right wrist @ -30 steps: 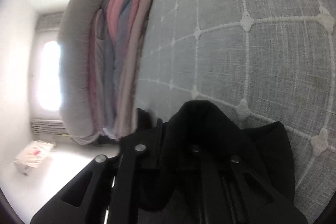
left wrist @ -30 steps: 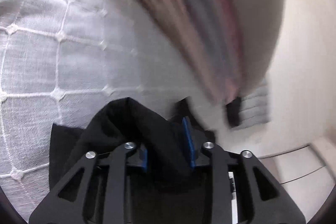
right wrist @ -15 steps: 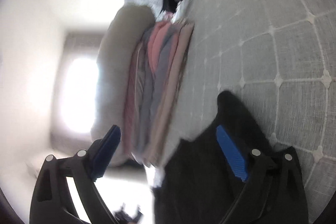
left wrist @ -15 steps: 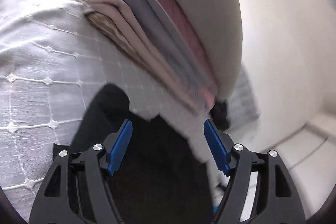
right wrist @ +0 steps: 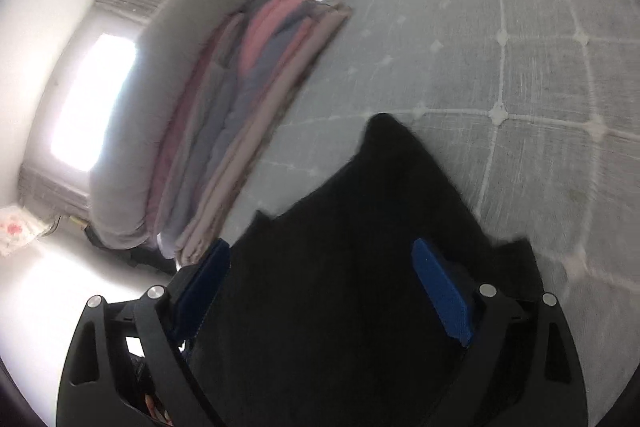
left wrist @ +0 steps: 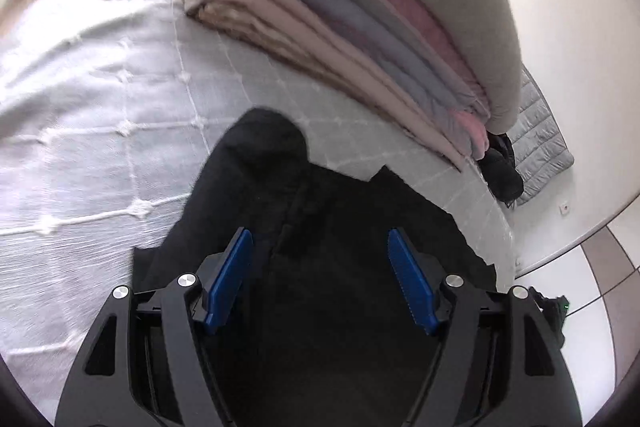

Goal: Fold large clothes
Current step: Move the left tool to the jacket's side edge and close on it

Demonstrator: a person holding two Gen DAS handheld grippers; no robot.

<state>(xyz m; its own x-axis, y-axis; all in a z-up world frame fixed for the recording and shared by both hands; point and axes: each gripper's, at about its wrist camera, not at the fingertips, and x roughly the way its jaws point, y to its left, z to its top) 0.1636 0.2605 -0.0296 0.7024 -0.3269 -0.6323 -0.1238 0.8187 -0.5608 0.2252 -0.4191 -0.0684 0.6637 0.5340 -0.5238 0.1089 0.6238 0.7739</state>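
Both open, gripping nothing: left gripper (left wrist: 320, 259), right gripper (right wrist: 320, 269). Below them, lower centre: crumpled black fabric garment (left wrist: 320, 211) on pale quilted bedspread (left wrist: 100, 131).

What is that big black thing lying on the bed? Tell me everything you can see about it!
The black garment is a dark, soft, slightly fuzzy-looking cloth, lying loosely on the pale bedspread with its stitched grid. One rounded end pokes away from the cameras; a seam or fold runs along its middle. Its edges look uneven, not neatly squared. It lies near the stack of folded bedding but apart from it. Both grippers' blue pads stand open above it, pressing nothing. What garment it is cannot be told.
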